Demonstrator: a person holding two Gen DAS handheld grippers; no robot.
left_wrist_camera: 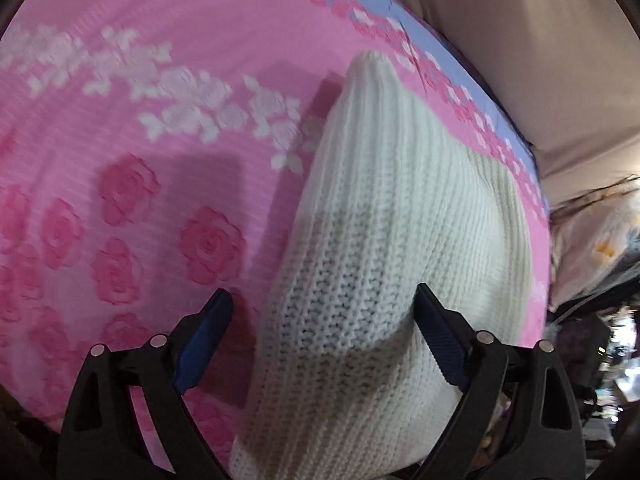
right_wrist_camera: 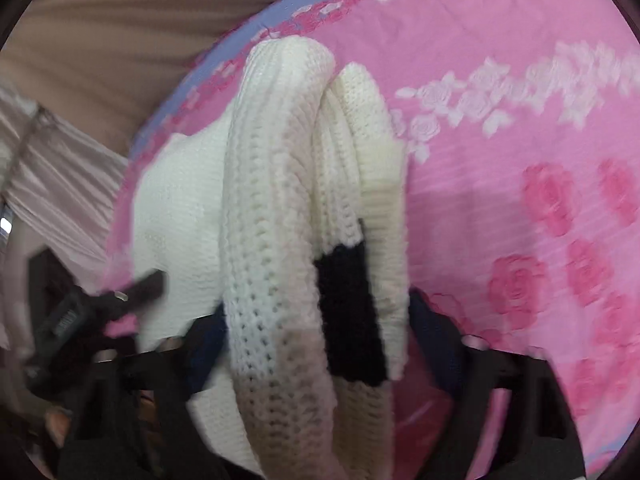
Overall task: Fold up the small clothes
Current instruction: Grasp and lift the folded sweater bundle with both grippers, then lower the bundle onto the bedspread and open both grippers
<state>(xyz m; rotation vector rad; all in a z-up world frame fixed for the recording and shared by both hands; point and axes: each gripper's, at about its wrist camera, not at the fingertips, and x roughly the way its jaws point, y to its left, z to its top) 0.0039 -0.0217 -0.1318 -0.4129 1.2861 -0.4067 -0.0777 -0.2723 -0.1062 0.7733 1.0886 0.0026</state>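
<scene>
White knit garment (left_wrist_camera: 380, 216) between spread left fingers (left_wrist_camera: 208, 344), on pink bedspread (left_wrist_camera: 120, 128)

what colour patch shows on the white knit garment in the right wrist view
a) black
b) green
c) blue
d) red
a: a black patch sits on the white knit garment, which lies folded on the pink floral bedspread.

The knitted garment (left_wrist_camera: 384, 240) lies bunched on the bedspread (left_wrist_camera: 140, 140), running from six toward twelve o'clock between both grippers' fingers. A curtain (right_wrist_camera: 100, 40) hangs beyond the bed's edge at eleven.
</scene>
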